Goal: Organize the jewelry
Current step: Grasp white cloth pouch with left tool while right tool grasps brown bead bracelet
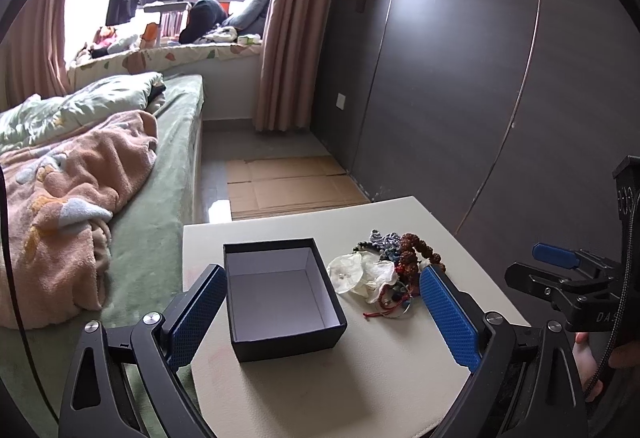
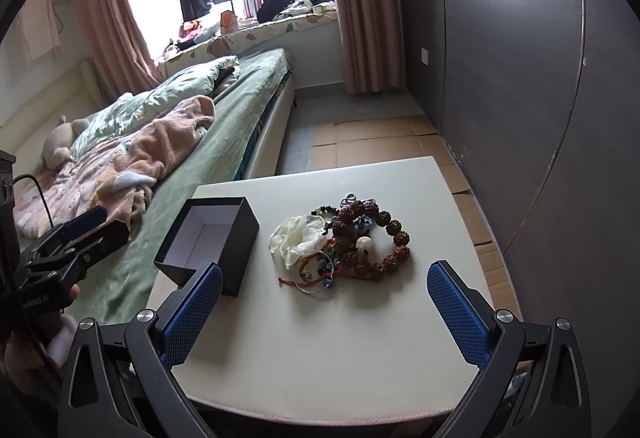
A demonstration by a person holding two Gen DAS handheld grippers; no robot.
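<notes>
Both my jaws stand spread and empty above the near edge of the counter (image 2: 320,338). Between my left gripper's (image 1: 324,318) jaws sits the open black box (image 1: 280,298), nothing in it. Just ahead of my right gripper (image 2: 324,314) lies the tangled jewelry (image 2: 344,242). Nothing is sorted yet; next I judge I must pinch one piece free.

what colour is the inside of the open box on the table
White inside the black box, empty; clearest in the left wrist view.
</notes>
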